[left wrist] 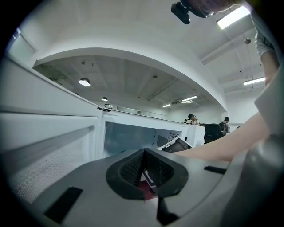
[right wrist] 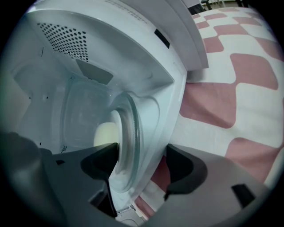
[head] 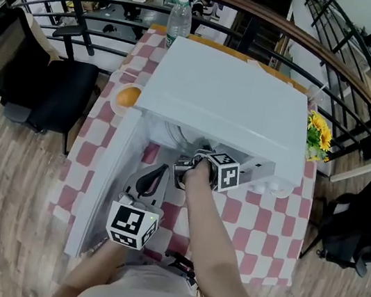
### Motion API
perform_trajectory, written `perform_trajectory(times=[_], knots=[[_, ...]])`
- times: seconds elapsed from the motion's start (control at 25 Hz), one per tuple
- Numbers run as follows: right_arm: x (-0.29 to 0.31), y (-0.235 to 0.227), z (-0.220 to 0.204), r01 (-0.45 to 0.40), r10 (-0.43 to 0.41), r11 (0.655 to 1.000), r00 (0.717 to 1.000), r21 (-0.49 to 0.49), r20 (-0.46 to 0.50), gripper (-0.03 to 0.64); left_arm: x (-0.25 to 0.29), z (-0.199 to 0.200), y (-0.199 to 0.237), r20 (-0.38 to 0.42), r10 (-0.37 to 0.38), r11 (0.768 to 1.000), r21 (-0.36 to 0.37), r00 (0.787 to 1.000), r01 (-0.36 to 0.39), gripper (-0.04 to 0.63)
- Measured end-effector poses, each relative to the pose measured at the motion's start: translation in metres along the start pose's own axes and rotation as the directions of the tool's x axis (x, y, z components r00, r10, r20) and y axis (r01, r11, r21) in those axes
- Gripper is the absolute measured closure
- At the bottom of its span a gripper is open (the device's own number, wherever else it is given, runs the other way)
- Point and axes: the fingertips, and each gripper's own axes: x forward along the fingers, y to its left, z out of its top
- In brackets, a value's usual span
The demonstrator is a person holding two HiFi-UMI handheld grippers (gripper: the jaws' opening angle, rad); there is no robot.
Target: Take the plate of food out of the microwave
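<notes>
One white microwave [head: 235, 103], door open, mid-frame; one plate [right wrist: 131, 124] inside, right gripper [right wrist: 142, 153] spread around its rim; left gripper [left wrist: 145, 164] pinched together.

1. Table [head: 258, 220]: red-and-white chequered cloth; reference point for the entries below.
2. Floor [head: 5, 170]: wood planks, on the near, left and right sides of the table.
3. Railing [head: 264, 16]: black metal, curved, behind the table's far edge and down its right side.
4. Left chair [head: 48, 86]: black, left of the table.
5. Right chair [head: 350, 235]: black, right of the table.
6. Sunflowers [head: 318, 135]: yellow, at the table's right edge.
7. Strip lights [left wrist: 233, 15]: lit, on the white ceiling above the table.
</notes>
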Motion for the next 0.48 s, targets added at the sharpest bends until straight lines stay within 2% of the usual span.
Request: perform_trajectory(times=[0.32, 0.48], knots=[[-0.009, -0.001, -0.003, -0.06, 0.058, 0.997, 0.998, -0.048, -0.04, 0.304, -0.003, 0.001, 0.001, 0.008, 0.01, 1.0, -0.001, 1.0, -0.01, 0.601], [-0.015, -0.002, -0.003, -0.099, 0.098, 0.995, 0.994, -0.018, -0.055, 0.335, -0.007, 0.001, 0.002, 0.011, 0.015, 1.0, -0.005, 1.0, -0.015, 0.601]])
